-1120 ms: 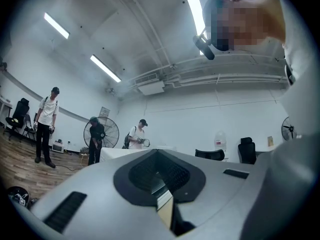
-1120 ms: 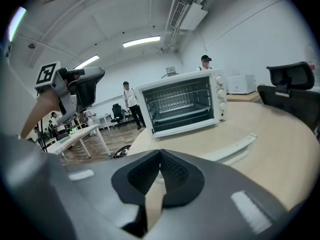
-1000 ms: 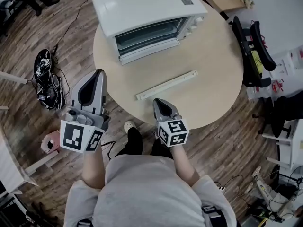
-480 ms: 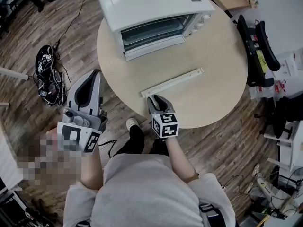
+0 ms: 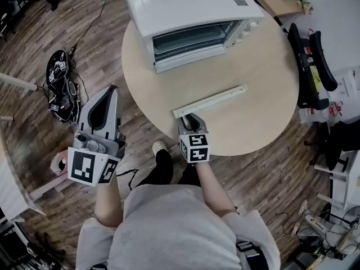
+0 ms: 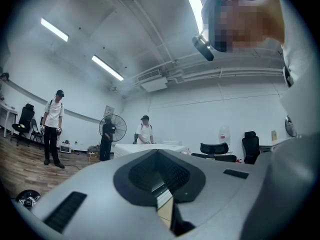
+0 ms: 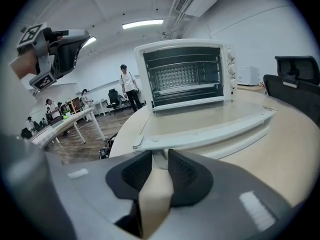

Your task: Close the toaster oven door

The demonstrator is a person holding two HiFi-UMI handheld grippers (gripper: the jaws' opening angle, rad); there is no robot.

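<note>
Up at the far side of the round table (image 5: 259,61) sits the white toaster oven (image 5: 191,10), and its door (image 7: 200,121) is wide open, dropped flat so the glass hovers just above the tabletop. The door handle (image 5: 210,100) is the long pale bar running along the door's front edge, closest to the person.

The right gripper (image 5: 190,120) is parked at the handle's left end. From the right gripper view its jaws are closed in to a narrow gap around the little post that carries the handle there (image 7: 160,156), and the black pads (image 7: 182,171) look like they sit against it on both sides. Straight past the jaws you can see right into the oven (image 7: 185,74), with the rack inside and the knobs down its right side.

The left gripper (image 5: 107,100) isn't on anything. It's held off the table's left edge, over the wood floor, well apart from the oven. In the left gripper view its jaws are together with only a thin slit between them and nothing in there (image 6: 159,154); it's tilted up at the room, with a few people standing near a floor fan (image 6: 112,129).

A tangle of cables (image 5: 59,89) lies on the floor to the left, and a black office chair (image 5: 309,61) stands by the table's right side.
</note>
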